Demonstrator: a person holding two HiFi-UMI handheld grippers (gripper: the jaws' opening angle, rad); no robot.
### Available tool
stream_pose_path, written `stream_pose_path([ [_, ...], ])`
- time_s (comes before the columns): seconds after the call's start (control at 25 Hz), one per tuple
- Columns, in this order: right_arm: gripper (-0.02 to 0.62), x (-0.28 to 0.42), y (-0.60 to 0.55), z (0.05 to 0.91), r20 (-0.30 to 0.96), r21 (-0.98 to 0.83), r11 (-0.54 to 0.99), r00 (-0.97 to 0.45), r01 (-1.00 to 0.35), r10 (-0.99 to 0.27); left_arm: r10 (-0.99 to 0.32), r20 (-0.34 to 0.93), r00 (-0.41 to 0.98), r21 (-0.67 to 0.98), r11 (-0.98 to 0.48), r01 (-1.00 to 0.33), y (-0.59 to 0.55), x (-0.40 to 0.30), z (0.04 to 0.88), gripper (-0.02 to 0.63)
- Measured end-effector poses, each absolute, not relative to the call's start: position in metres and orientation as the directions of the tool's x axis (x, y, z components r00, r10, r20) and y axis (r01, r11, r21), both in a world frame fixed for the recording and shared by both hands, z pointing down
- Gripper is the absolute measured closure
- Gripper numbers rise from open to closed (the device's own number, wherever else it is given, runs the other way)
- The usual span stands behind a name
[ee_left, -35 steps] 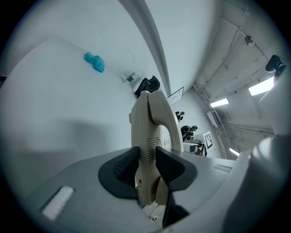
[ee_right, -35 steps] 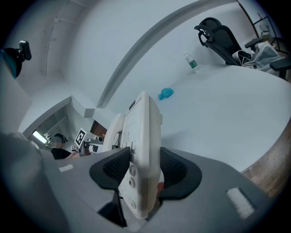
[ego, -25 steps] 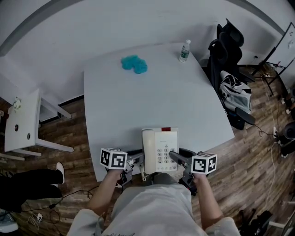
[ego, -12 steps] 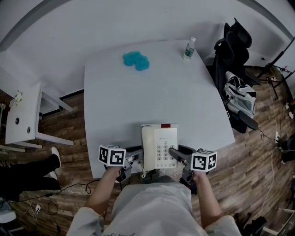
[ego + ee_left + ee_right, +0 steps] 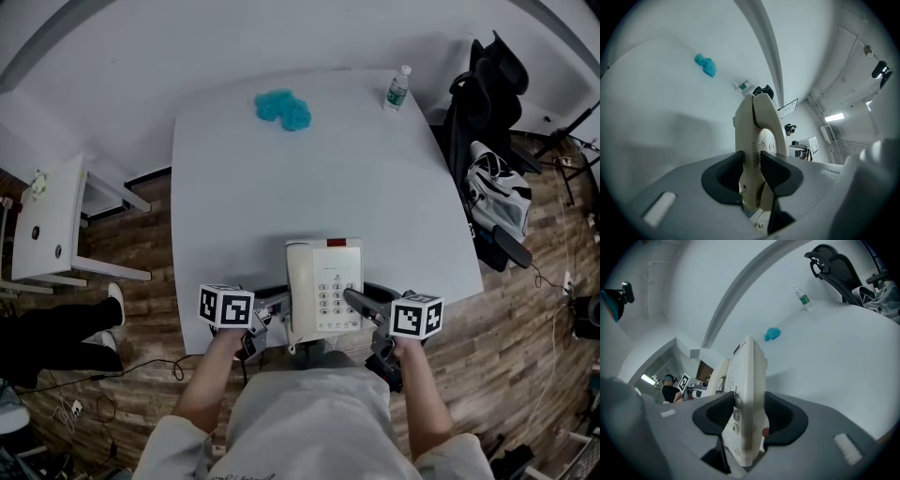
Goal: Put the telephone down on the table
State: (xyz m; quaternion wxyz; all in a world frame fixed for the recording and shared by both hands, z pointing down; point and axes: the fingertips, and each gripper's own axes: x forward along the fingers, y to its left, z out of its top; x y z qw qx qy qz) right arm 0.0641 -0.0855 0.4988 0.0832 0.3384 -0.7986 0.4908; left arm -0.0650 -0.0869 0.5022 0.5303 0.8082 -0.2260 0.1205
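A cream telephone (image 5: 323, 295) with its handset on the left and a keypad lies flat between my two grippers, over the near edge of the white table (image 5: 309, 178). My left gripper (image 5: 281, 314) is shut on the telephone's handset side; in the left gripper view the pads of the left gripper (image 5: 751, 171) press the telephone (image 5: 757, 136) from both sides. My right gripper (image 5: 361, 305) is shut on its keypad side; in the right gripper view the right gripper (image 5: 749, 416) clamps the telephone (image 5: 749, 376). Whether the telephone touches the table I cannot tell.
A blue cloth (image 5: 282, 109) and a plastic bottle (image 5: 397, 89) lie at the table's far side. A black chair (image 5: 492, 84) with a bag (image 5: 497, 202) stands to the right. A small white side table (image 5: 52, 220) and a person's leg (image 5: 56, 333) are on the left.
Both grippers have carried the telephone a little forward, further over the table's near edge. Their grip is unchanged.
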Motion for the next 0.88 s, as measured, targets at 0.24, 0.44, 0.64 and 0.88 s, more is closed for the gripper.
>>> stream_pose_path([
  [0.24, 0.38, 0.06, -0.093, 0.508, 0.465, -0.736, 0.289, -0.767, -0.612, -0.441, -0.249, 0.438, 0.864, 0.806, -0.317, -0.499, -0.094, -0.069, 0.511, 0.472],
  [0.44, 0.38, 0.062, -0.101, 0.518, 0.473, -0.74, 0.282, -0.77, -0.611, -0.428, -0.245, 0.449, 0.859, 0.808, -0.299, -0.508, -0.1, -0.066, 0.52, 0.472],
  [0.64, 0.38, 0.065, -0.107, 0.526, 0.484, -0.739, 0.273, -0.767, -0.616, -0.42, -0.237, 0.454, 0.859, 0.814, -0.281, -0.508, -0.106, -0.063, 0.53, 0.471],
  [0.88, 0.381, 0.068, -0.112, 0.539, 0.488, -0.747, 0.26, -0.77, -0.612, -0.412, -0.224, 0.463, 0.858, 0.815, -0.272, -0.511, -0.112, -0.059, 0.541, 0.471],
])
